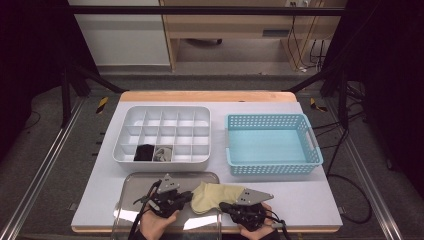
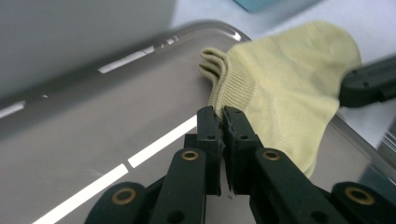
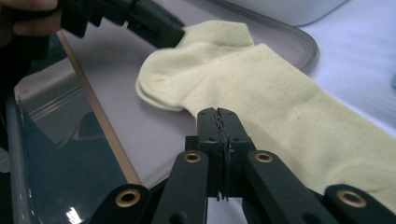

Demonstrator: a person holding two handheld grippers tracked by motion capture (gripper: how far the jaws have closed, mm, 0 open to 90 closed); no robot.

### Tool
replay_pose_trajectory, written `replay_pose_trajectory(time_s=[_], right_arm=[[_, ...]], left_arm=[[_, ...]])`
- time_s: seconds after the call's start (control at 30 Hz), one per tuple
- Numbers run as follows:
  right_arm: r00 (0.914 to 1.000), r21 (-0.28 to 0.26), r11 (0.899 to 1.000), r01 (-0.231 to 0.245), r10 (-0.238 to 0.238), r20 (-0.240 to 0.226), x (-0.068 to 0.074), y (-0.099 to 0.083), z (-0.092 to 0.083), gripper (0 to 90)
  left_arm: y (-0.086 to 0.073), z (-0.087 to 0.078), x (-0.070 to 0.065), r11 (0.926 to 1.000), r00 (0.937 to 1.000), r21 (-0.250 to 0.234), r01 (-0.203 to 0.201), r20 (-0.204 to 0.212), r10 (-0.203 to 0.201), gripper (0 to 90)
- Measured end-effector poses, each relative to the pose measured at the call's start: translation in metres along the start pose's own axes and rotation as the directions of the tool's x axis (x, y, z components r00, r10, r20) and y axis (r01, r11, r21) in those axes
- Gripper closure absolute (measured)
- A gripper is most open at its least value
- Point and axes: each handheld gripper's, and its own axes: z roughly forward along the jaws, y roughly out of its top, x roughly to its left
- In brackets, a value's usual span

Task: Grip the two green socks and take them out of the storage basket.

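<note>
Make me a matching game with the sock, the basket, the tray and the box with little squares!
Things:
1. sock
2. basket
3. metal tray
4. divided box

Descriptions:
A. light blue, nothing in it
B. white, two compartments filled
C. pale yellow, pinched at both ends
D. shiny, at the near edge of the table

Pairs: 1-C, 2-A, 3-D, 4-B
</note>
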Motion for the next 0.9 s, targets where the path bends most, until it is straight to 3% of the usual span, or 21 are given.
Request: replay_pose_trajectory(time_s=[0.1,0.23,0.33,0.4,0.5,0.6,0.7,0.8,0.9], right_arm=[[1.0,0.017,1.0,0.003,-0.003,0.004,0.001,-0.001,0.004,89.6],[0.9999,-0.012,1.0,-0.012,0.012,0.01,-0.003,-0.001,-0.004,88.9],[0.9971,-0.059,0.998,-0.035,0.039,0.065,-0.013,0.0,-0.018,88.8],[0.9911,-0.074,0.996,-0.048,0.057,0.121,-0.022,-0.001,-0.025,88.9],[0.9826,-0.07,0.996,-0.058,0.069,0.172,-0.032,-0.004,-0.03,88.8],[0.9791,-0.045,0.997,-0.07,0.077,0.188,-0.037,-0.008,-0.03,88.6],[0.9783,-0.028,0.996,-0.082,0.086,0.189,-0.039,-0.011,-0.029,88.5],[0.9765,-0.017,0.997,-0.07,0.072,0.203,-0.04,-0.012,-0.028,89.2],[0.9696,-0.004,0.998,-0.065,0.064,0.236,-0.042,-0.013,-0.025,89.8]], left_arm=[[0.0,0.001,0.002,0.9996,0.9999,0.027,-0.008,0.015,0.008,84.3],[0.004,-0.006,0.002,0.9999,0.9998,-0.007,-0.013,0.013,0.013,78.3],[0.015,-0.02,0.001,0.9985,0.9995,-0.052,-0.018,0.024,0.019,75.8],[0.026,-0.023,-0.005,0.9976,0.9989,-0.055,-0.042,0.019,0.043,77.0],[0.04,-0.011,-0.019,0.995,0.995,-0.021,-0.097,0.021,0.098,79.8],[0.044,0.017,-0.026,0.9946,0.9944,0.035,-0.098,0.042,0.097,83.9],[0.037,0.036,-0.025,0.993,0.9961,0.089,-0.078,0.049,0.074,87.8],[0.027,0.039,-0.022,0.9906,0.9968,0.122,-0.062,0.057,0.055,89.0],[0.02,0.034,-0.021,0.9925,0.9961,0.113,-0.047,0.08,0.039,89.1]])
